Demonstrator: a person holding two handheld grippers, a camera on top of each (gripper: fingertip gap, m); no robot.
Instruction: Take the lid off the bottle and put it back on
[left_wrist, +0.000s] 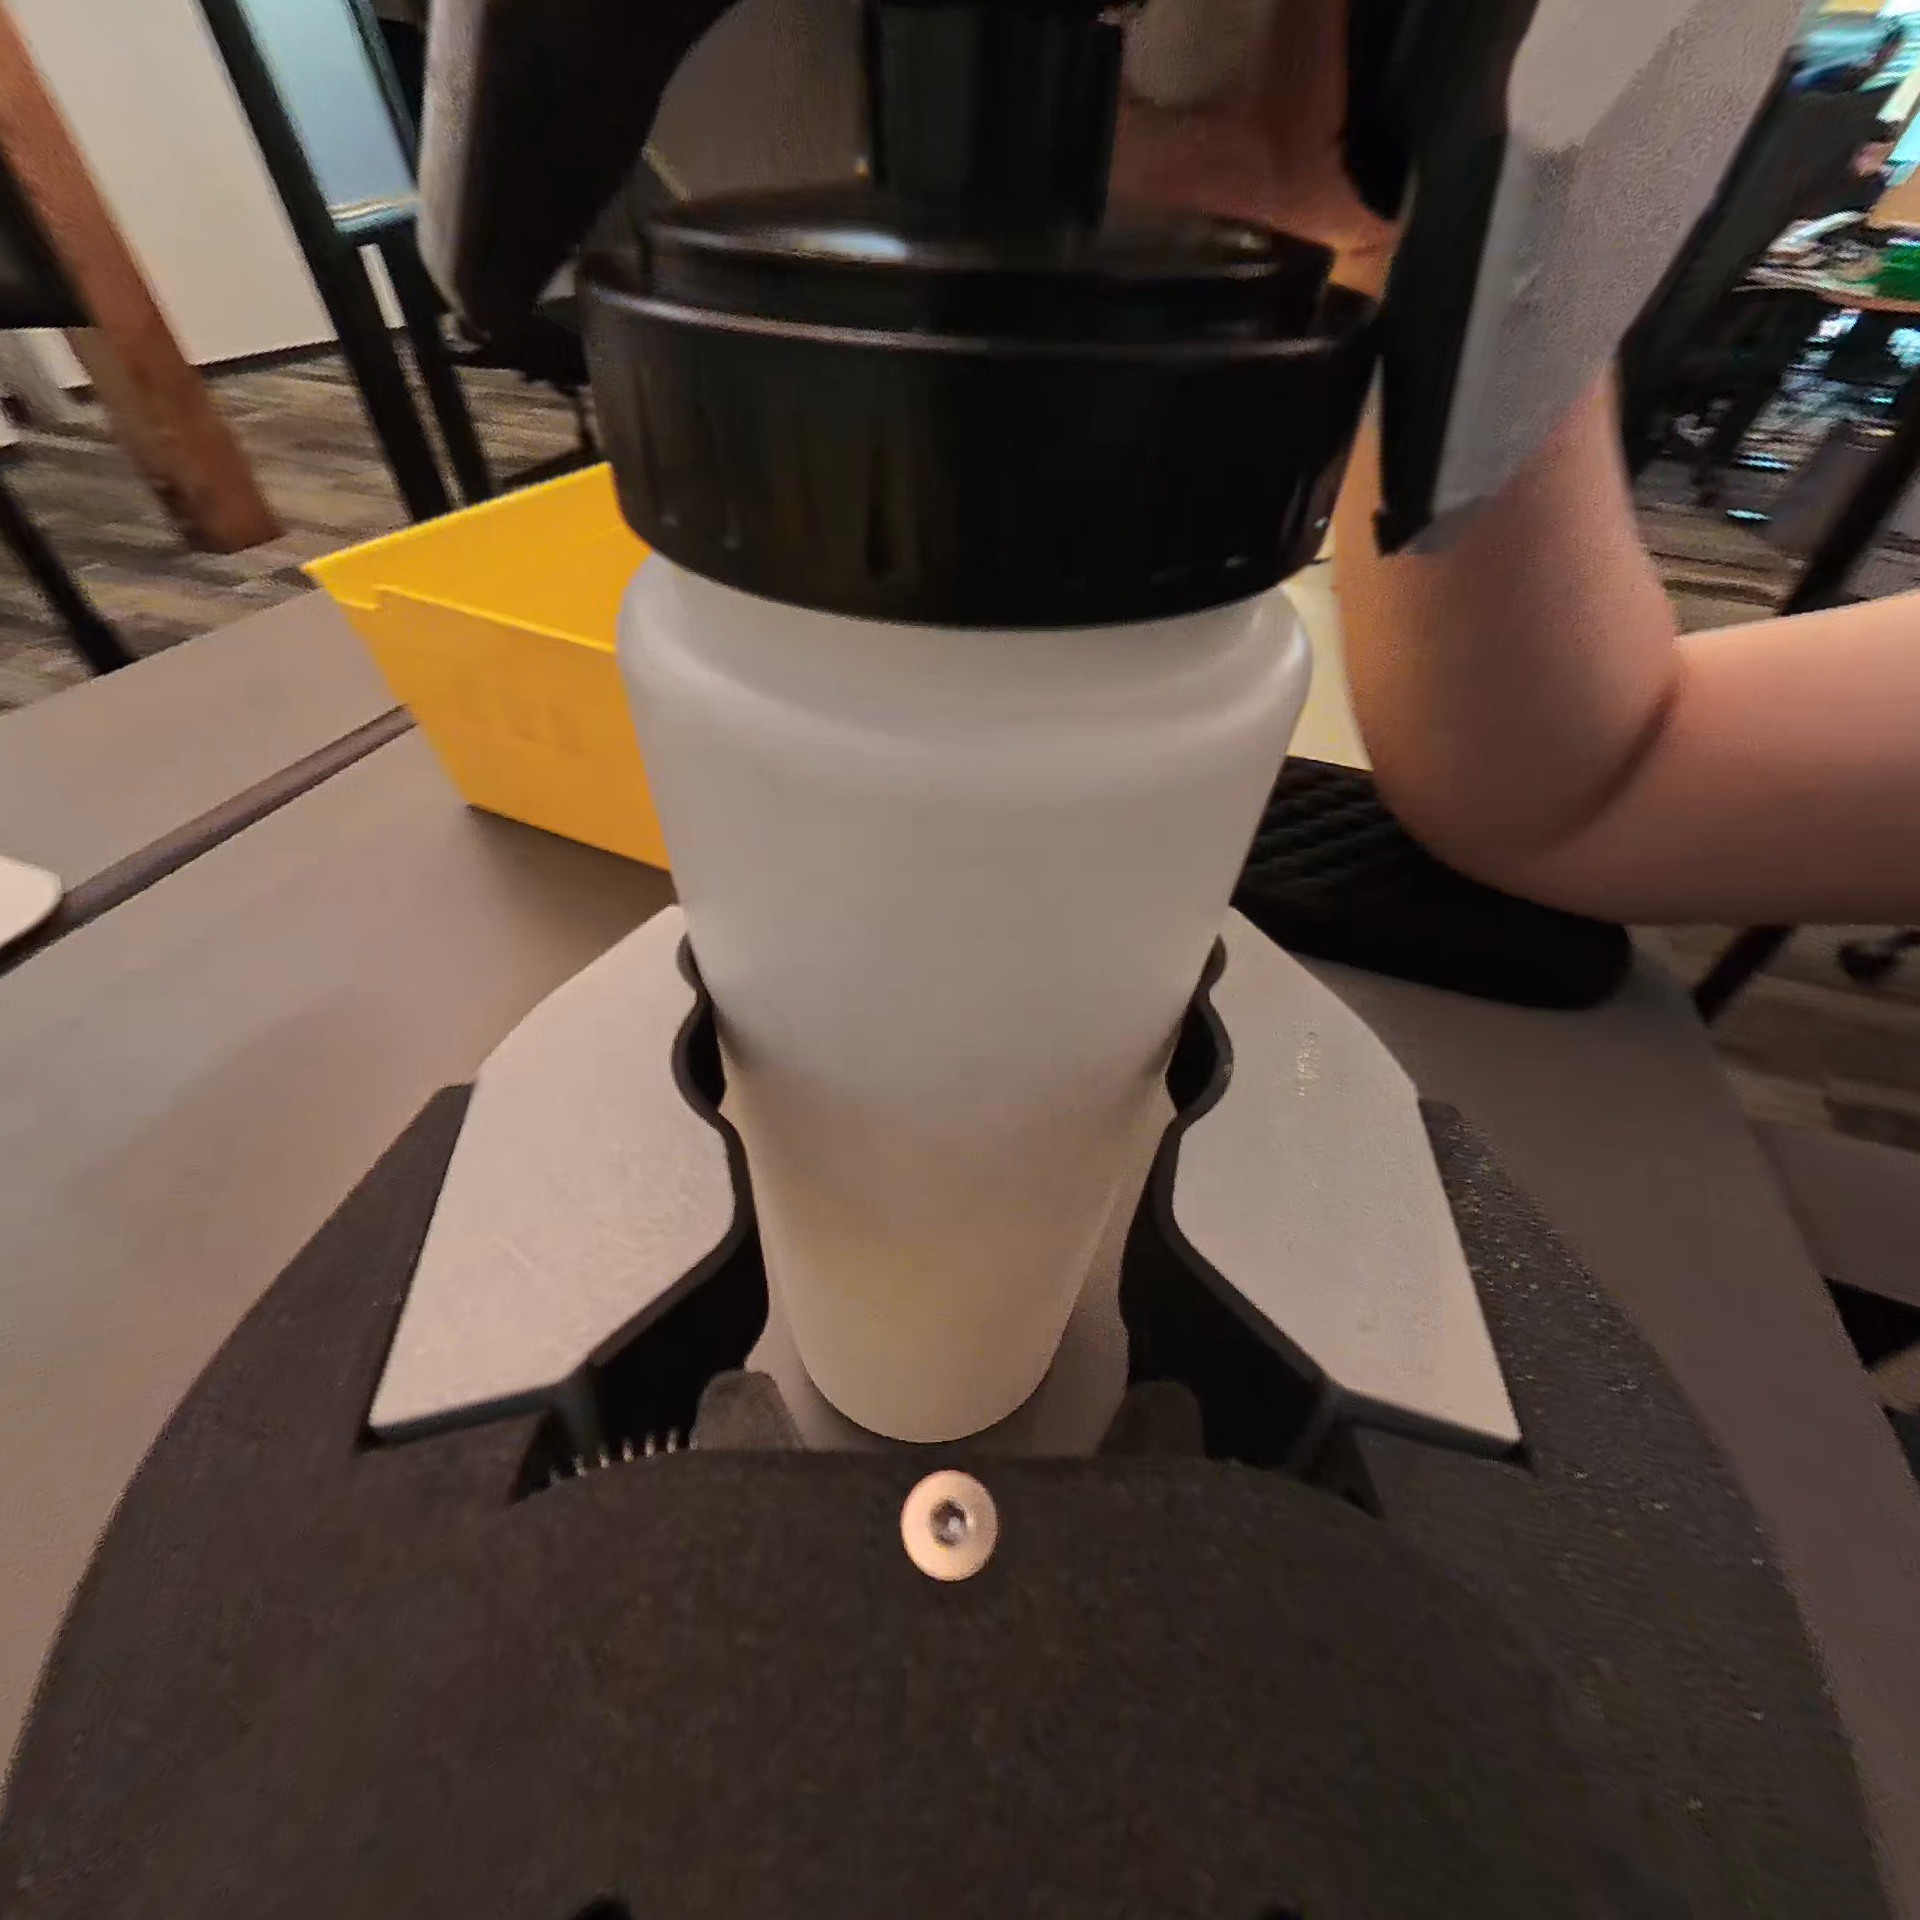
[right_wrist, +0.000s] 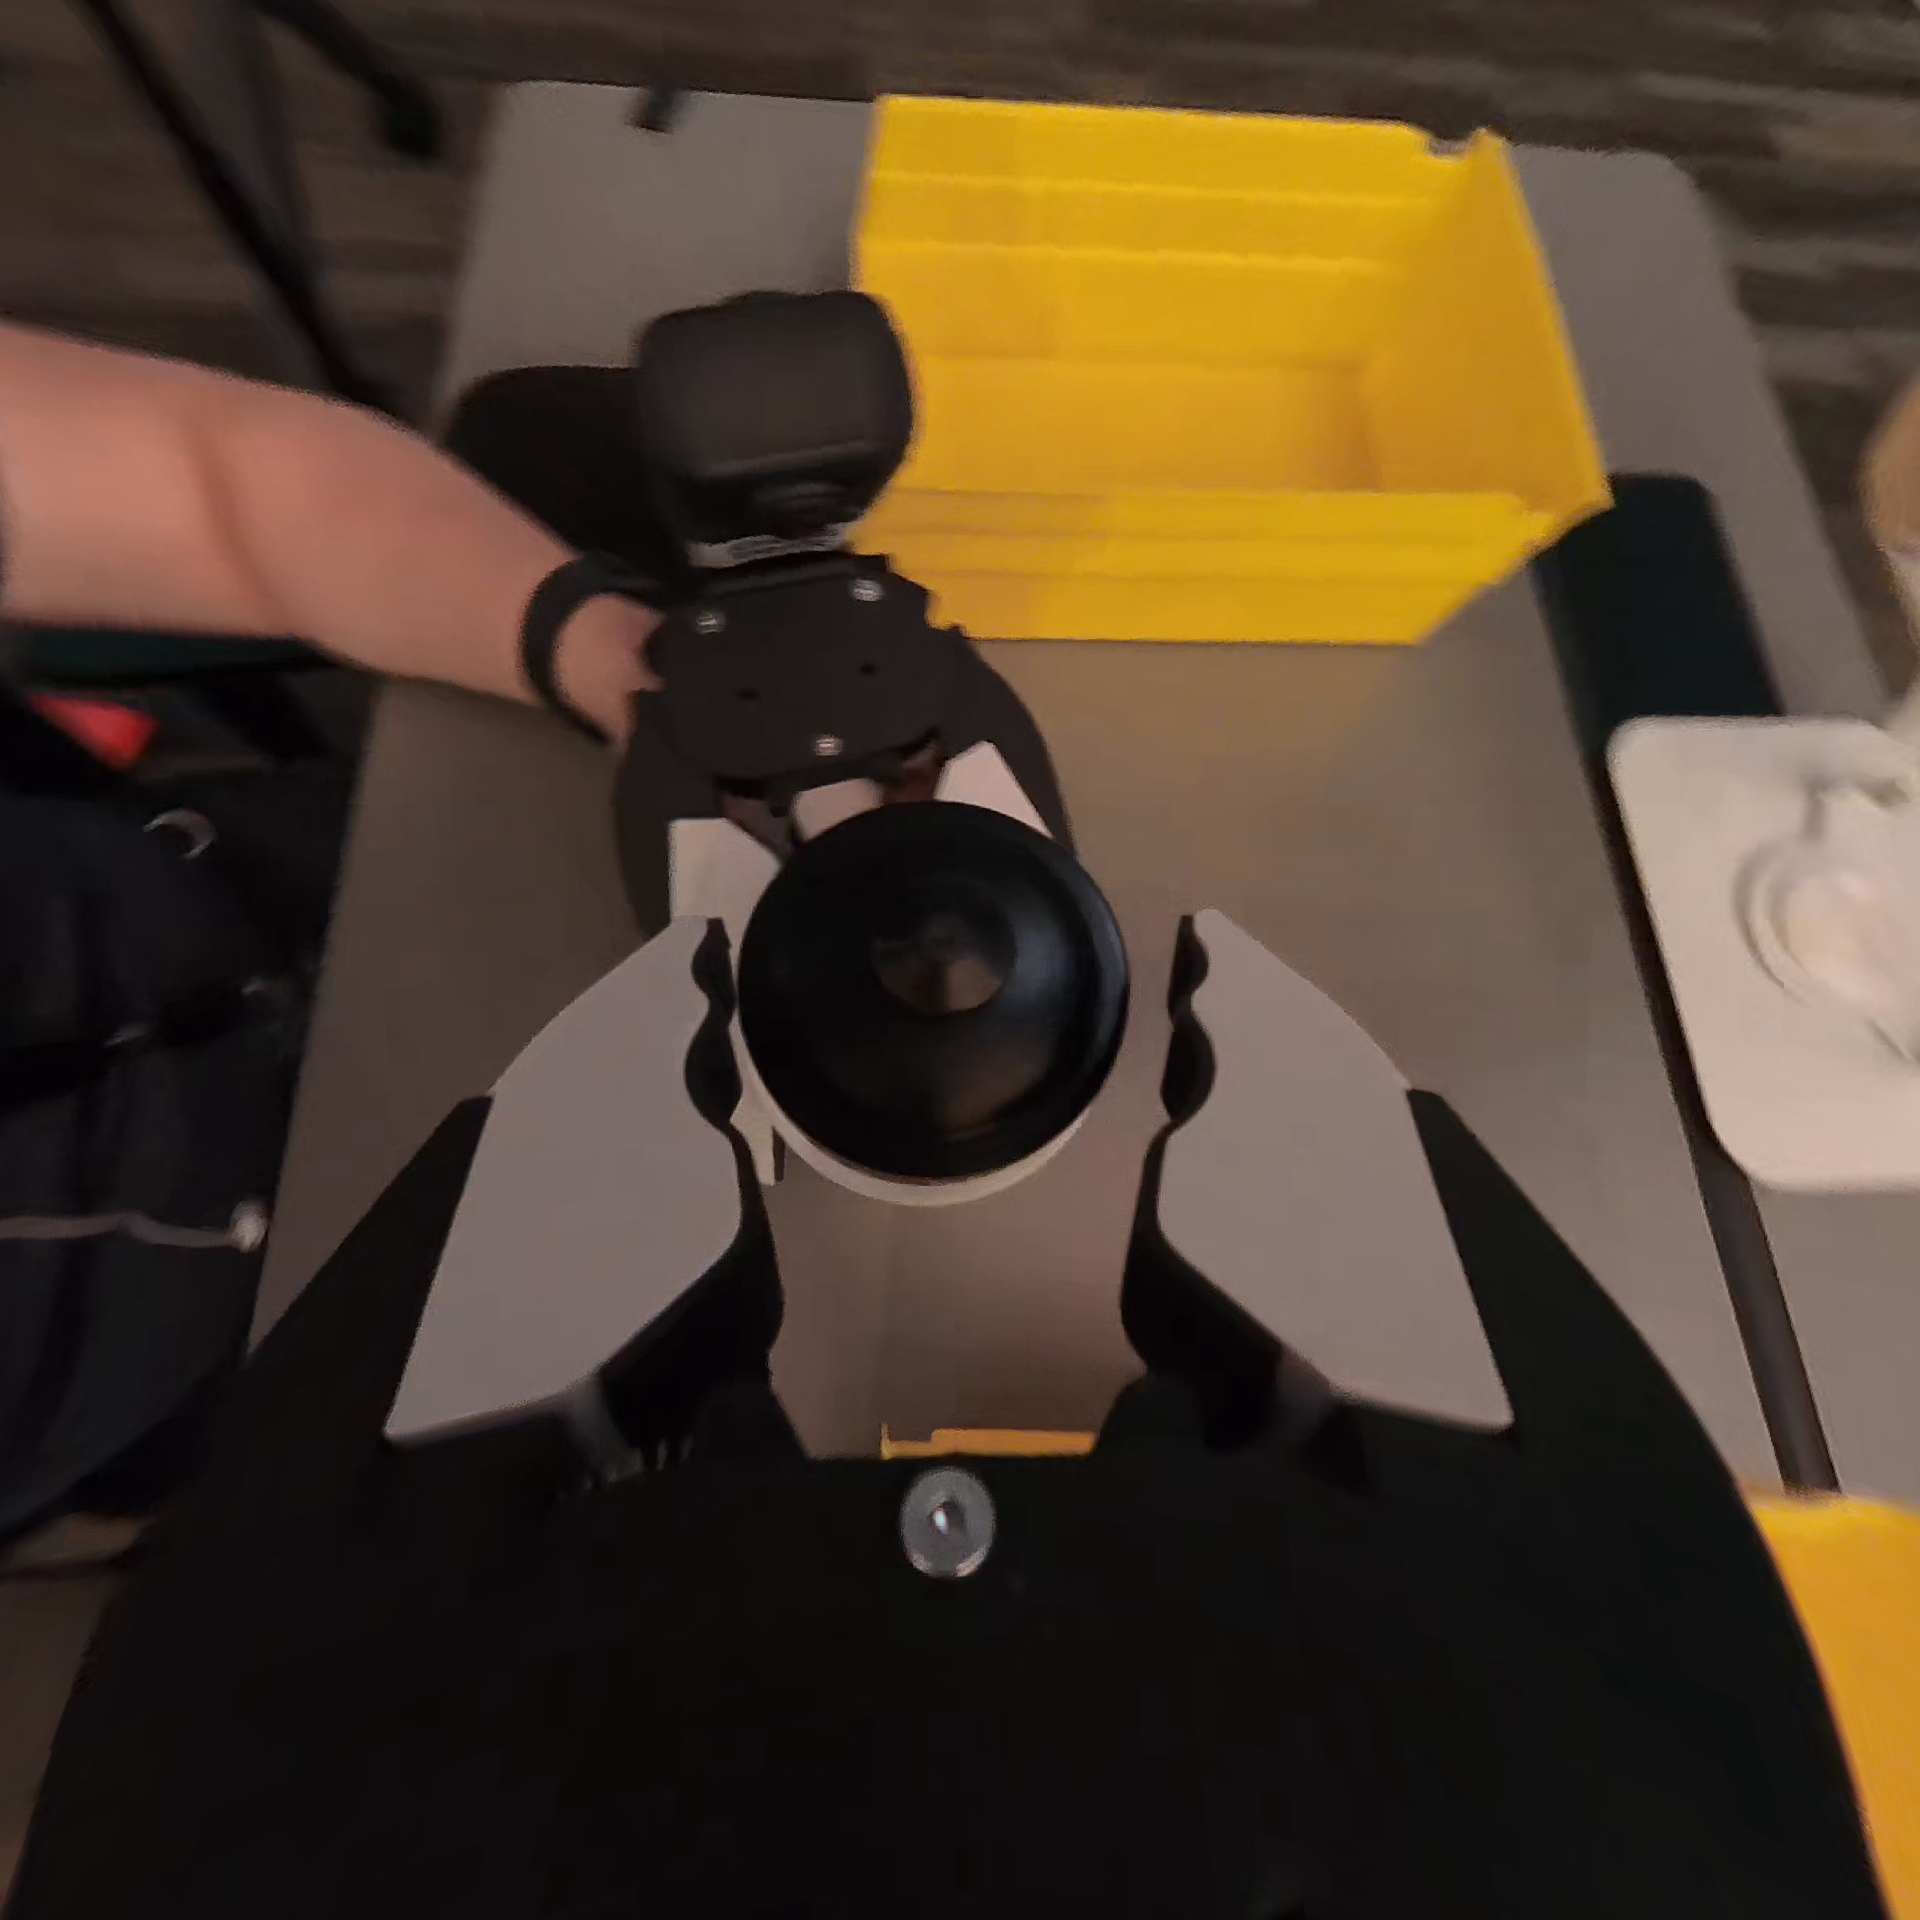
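A frosted white bottle (left_wrist: 956, 831) with a black screw lid (left_wrist: 966, 436) stands upright on the grey table (left_wrist: 208, 1039). My left gripper (left_wrist: 951, 966) is shut on the bottle's body from the side. My right gripper (right_wrist: 948, 935) looks straight down on the lid (right_wrist: 930, 987) and is open, with a finger on either side of it. The left finger is at the lid's edge and the right one stands a little apart. The right gripper's fingers (left_wrist: 1527, 260) show blurred beside the lid in the left wrist view. The bottle's white shoulder (right_wrist: 914, 1179) shows below the lid.
A yellow bin (right_wrist: 1195, 395) sits just behind the bottle, also in the left wrist view (left_wrist: 499, 665). A second yellow bin (right_wrist: 1860, 1662) is at the lower right. A white tray (right_wrist: 1766, 935) lies to the right. A person's forearm (left_wrist: 1558, 748) rests beside the bottle.
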